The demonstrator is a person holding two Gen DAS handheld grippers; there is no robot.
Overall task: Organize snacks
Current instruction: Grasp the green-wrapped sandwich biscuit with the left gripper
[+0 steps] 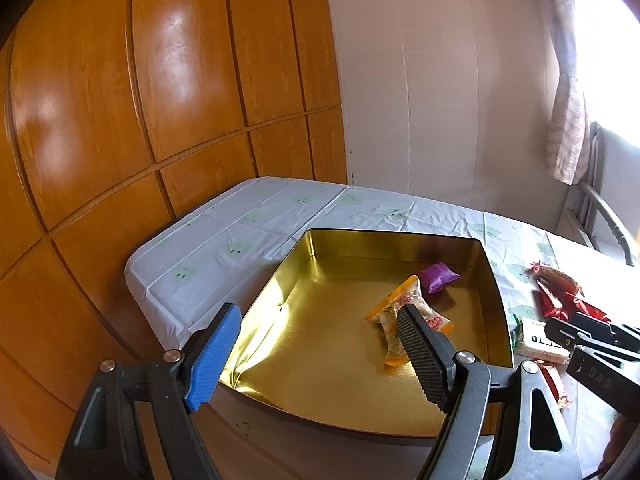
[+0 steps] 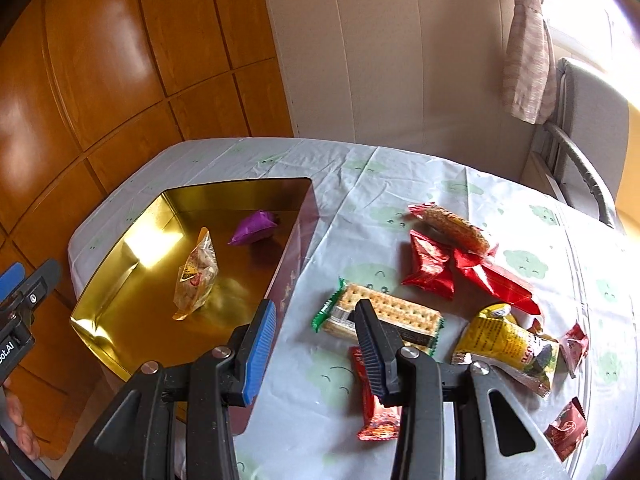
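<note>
Counter (image 2: 400, 168) comes first, the widest thing here: a pale cloth printed with faint green cloud faces covers it, creased along fold lines. On its left part sits the gold tin (image 2: 120, 240), a shallow square box with mirror-bright walls and floor. Inside lie two snacks: a clear orange-edged packet (image 2: 196, 276) near the middle and a small purple pouch (image 2: 254, 232) toward the far right corner, apart from each other.

Right of the tin, loose on the cloth, the rest of the snacks are scattered. A green-edged cracker pack (image 2: 394, 310) lies nearest the tin's right wall. Farther off, a clear-wrapped brown bar (image 2: 456, 224) rests across two red packets (image 2: 432, 266). A yellow bag (image 2: 508, 340) sits to the near right, with small dark-red packets (image 2: 568, 428) beyond it at the frame's edge.

The left claw (image 1: 320, 356) hangs over the tin's near side, angled down, its jaws spread wide with nothing between them; its far finger covers part of the orange-edged packet in that view. The right claw (image 2: 316, 348) points down at the gap between tin wall and cracker pack, jaws moderately apart and gripping nothing.

A red bar wrapper (image 2: 376, 400) lies partly behind the right claw's finger, so its label is unreadable. Fingertips of a hand (image 2: 20, 420) show at the lower left edge, mostly cut off.
</note>
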